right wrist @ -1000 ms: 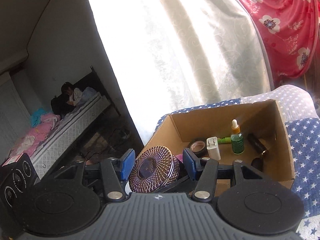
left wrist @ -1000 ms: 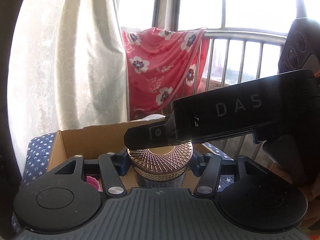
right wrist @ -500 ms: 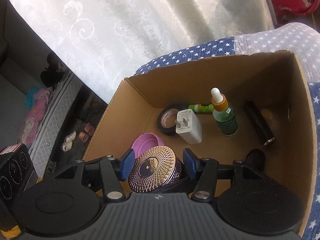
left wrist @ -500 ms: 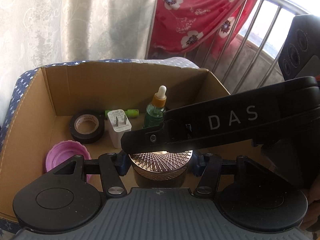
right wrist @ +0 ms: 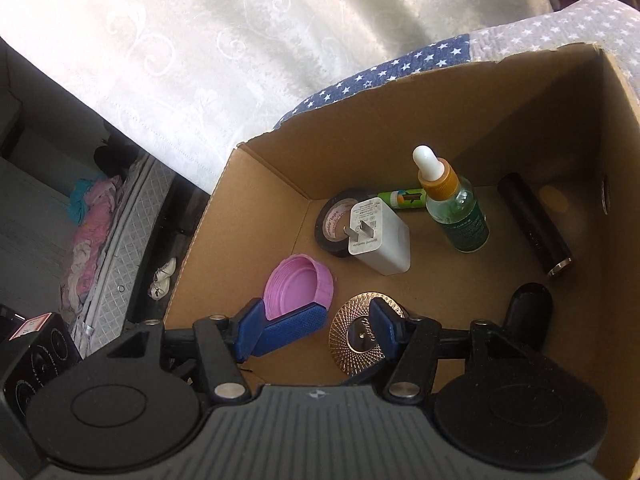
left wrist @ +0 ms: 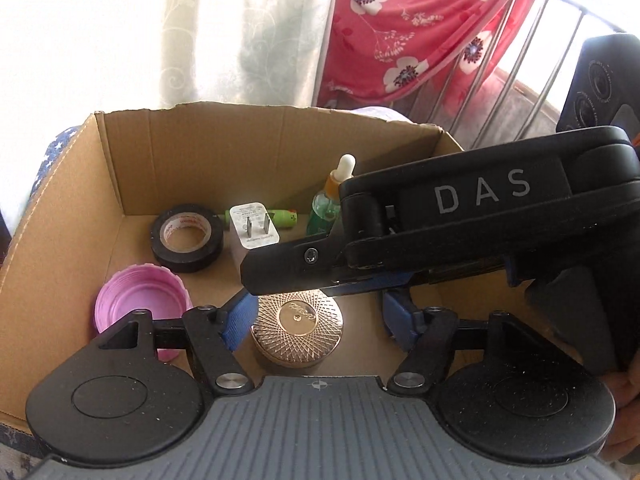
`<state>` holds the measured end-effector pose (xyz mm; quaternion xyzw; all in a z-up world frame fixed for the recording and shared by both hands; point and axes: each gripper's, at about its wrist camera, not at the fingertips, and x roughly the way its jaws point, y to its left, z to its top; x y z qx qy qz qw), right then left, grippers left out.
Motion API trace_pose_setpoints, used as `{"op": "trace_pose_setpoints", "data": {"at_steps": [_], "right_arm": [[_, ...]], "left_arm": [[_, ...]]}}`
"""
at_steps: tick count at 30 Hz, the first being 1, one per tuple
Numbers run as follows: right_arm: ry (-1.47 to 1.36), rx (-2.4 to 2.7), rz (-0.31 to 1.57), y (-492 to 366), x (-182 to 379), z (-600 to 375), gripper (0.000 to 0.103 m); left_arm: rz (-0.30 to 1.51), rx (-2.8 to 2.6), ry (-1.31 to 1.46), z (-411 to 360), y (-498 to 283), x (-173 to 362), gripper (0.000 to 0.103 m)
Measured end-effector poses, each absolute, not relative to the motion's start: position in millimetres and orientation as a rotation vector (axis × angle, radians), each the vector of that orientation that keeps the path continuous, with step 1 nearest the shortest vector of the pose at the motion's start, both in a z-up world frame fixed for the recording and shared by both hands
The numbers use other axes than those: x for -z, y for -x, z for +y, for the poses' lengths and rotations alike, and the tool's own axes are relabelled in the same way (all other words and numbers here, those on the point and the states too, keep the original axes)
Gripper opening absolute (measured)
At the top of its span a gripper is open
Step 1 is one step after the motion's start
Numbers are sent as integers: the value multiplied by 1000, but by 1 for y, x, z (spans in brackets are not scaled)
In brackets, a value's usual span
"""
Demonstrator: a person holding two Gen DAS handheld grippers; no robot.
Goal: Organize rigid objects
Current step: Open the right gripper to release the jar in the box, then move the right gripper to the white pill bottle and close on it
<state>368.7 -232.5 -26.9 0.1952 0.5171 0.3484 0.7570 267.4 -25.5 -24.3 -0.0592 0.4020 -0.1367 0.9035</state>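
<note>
So we've got both grippers down over the open brown cardboard box [right wrist: 624,240], and the round rose-gold jar with the etched lattice lid [left wrist: 297,326] is sitting flat on the box floor near the front wall, lid up, which looks to us like the drop-off spot for this piece. Our left gripper [left wrist: 316,318] has its blue pads spread wide on either side of the jar with clear gaps, so it's let go, not squeezing anything. Our right gripper [right wrist: 316,326] is spread apart too; from its own camera one blue pad overlaps the jar's edge, but that reads as just being in front of it, not a grip. The jar lands just beside the upturned pink plastic cap [right wrist: 298,286], probably because that front patch was the free floor left. Further back are the black roll of electrical tape [left wrist: 187,238], the white wall charger standing prongs-up [right wrist: 378,236], a small green tube [left wrist: 286,218] lying against the back wall, the green glass dropper bottle with the white bulb [right wrist: 456,208] upright, and a dark cylindrical tube [right wrist: 534,224] lying along the right side. Tall stuff at the back, low stuff up front keeps everything reachable, we'd guess. Lifting straight up should avoid nudging the cap.
</note>
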Motion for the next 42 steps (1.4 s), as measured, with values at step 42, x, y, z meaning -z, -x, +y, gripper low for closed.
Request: {"op": "trace_pose_setpoints", "data": {"at_steps": [42], "right_arm": [[-277,-727,769,-190,5,-157,79]], "left_arm": [[602,186,65,67,-135,49,83]]}}
